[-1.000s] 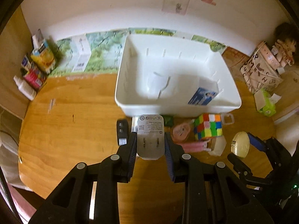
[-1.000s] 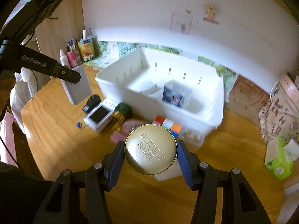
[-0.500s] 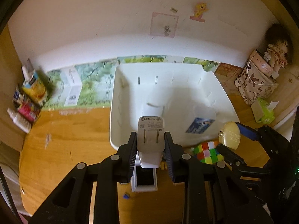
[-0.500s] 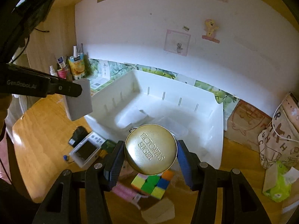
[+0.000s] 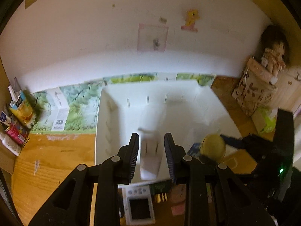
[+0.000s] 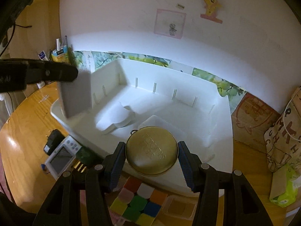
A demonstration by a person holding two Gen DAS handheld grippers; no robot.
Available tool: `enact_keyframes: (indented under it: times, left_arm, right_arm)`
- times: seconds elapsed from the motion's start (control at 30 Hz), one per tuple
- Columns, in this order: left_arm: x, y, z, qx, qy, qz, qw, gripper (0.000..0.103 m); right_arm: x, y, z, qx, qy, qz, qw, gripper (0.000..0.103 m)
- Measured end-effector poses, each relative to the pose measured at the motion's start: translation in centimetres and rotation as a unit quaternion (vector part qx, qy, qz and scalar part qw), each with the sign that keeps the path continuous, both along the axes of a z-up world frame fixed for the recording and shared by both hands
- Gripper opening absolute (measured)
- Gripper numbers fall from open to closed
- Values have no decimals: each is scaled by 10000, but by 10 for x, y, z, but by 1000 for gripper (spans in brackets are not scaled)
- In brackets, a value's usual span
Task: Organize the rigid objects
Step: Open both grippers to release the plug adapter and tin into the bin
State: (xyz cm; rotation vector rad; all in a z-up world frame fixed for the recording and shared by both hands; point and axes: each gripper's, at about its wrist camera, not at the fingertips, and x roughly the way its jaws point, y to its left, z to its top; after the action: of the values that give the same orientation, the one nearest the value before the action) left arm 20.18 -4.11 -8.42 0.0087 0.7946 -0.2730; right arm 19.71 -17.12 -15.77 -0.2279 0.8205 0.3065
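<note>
My left gripper (image 5: 151,155) is shut on a white plug charger (image 5: 150,157) and holds it over the near left edge of the white bin (image 5: 107,124). The charger also shows in the right wrist view (image 6: 75,94), above the bin's left rim (image 6: 62,118). My right gripper (image 6: 151,155) is shut on a round gold tin (image 6: 151,150) and holds it over the bin's near wall. The tin shows in the left wrist view (image 5: 212,146) at the right. Inside the bin lie white dividers (image 6: 116,118).
On the wooden table before the bin lie a white handheld game console (image 6: 61,157), a black adapter (image 6: 51,141), a green item with gold prongs (image 6: 82,157), a Rubik's cube (image 6: 139,203) and a small clear box (image 6: 178,207). Bottles and packets (image 5: 17,116) stand far left; bags (image 6: 282,141) right.
Both grippers have risen and moved forward, carrying the charger and the tin from in front of the bin to over its near edge. Both stay shut on their objects.
</note>
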Motion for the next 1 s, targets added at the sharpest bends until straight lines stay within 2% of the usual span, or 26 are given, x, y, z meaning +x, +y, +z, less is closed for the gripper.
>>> enact_keyframes:
  times: [0.1, 0.23, 0.27, 0.43, 0.6, 1.0]
  left_arm:
    - [4, -4, -2, -32, -9, -27, 10000, 33]
    - [6, -11, -8, 178, 14, -80, 9998, 41]
    - [5, -11, -8, 179, 11, -95, 9998, 41]
    - [2, -8, -4, 161, -77, -10, 9998, 65]
    - [-2, -3, 1, 223, -142, 107, 9996, 66]
    - [-31, 10, 25, 323, -449, 398, 9977, 67]
  right_arm:
    - [4, 0, -5, -74, -2, -56, 10000, 58]
    - [9, -7, -7, -4, -41, -302, 9995, 79]
    - [9, -9, -7, 36, -38, -322, 9995, 80]
    - [8, -9, -7, 51, 1, -356, 9994, 81]
    - [4, -8, -4, 7, -15, -336, 9994, 81]
    - [-22, -9, 25, 29, -408, -363, 9985, 82]
